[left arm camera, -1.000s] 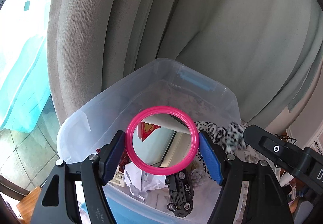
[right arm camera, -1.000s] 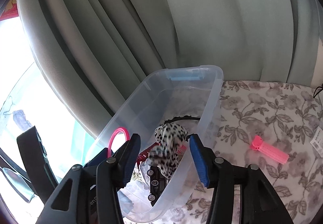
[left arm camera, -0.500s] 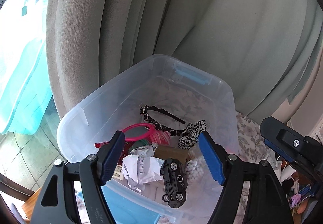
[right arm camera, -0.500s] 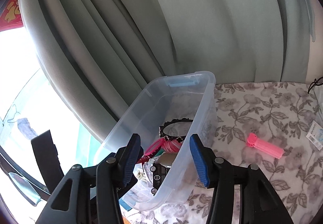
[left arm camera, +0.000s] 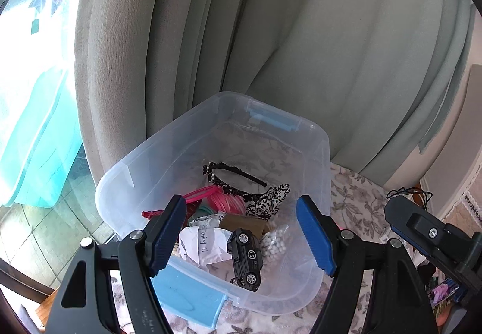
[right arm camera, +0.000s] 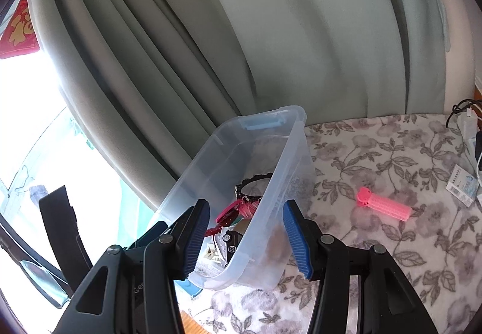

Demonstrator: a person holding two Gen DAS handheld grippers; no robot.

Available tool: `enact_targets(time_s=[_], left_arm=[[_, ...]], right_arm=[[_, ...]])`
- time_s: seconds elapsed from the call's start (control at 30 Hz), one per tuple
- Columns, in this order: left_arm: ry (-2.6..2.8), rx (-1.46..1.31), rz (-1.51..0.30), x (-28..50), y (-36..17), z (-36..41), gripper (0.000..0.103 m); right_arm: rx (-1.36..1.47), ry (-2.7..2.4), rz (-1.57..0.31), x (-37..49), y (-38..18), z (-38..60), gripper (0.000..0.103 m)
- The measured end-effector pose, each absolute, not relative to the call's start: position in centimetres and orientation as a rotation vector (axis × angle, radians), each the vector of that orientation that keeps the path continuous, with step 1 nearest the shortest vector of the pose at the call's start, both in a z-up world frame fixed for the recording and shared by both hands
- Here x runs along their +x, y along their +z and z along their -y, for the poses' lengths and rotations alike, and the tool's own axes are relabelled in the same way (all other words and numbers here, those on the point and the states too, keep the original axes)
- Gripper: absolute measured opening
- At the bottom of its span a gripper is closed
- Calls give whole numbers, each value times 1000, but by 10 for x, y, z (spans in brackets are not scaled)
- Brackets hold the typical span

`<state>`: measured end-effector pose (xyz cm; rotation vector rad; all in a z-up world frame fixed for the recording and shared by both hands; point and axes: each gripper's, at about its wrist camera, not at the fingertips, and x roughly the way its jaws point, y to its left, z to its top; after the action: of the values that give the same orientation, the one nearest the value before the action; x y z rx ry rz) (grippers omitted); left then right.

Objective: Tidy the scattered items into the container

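Observation:
A clear plastic bin (left arm camera: 323,153) with blue handles stands on the floral cloth. In it lie a black flower headband (left arm camera: 229,180), a leopard-print scrunchie (left arm camera: 268,201), a pink ring mirror (left arm camera: 198,196), crumpled paper (left arm camera: 205,246), a black toy car (left arm camera: 247,255) and a bag of white beads (left arm camera: 275,243). My left gripper (left arm camera: 241,234) is open and empty above the bin's near end. My right gripper (right arm camera: 245,239) is open and empty above the bin's near right wall (right arm camera: 286,165). A pink hair roller (right arm camera: 384,209) lies on the cloth to the right of the bin.
Grey-green curtains (left arm camera: 271,32) hang close behind the bin. A window (right arm camera: 45,138) is at the left. The floral cloth (right arm camera: 391,159) spreads to the right. White labels and a cable (right arm camera: 464,180) lie at the far right edge. The right gripper's body (left arm camera: 433,234) shows in the left wrist view.
My left gripper let go of the pink ring mirror and my right let go of the leopard scrunchie; both now lie in the bin. Both grippers have drawn back and up.

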<state>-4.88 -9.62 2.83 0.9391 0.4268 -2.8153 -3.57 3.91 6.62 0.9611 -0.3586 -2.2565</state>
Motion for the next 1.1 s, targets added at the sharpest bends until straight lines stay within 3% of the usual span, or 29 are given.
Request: enact_targets(time_s=[0.57,0.83,0.9,1.1], left_arm=[[-3012,825,-343,-15,73,25,76],[-3067,850,-262,-19,73,-23,76],[-3079,876,-237,-22,70,-34,76],[-3103,933,-146,-34,57,-62,76]], right_arm=[[859,-2349,514,-25,97,-130,55],[857,-2402,630,-21,79,-178,55],[866,-2414,661,-23,71,-188,60],[902,-2435,716,-33,51,-212,62]])
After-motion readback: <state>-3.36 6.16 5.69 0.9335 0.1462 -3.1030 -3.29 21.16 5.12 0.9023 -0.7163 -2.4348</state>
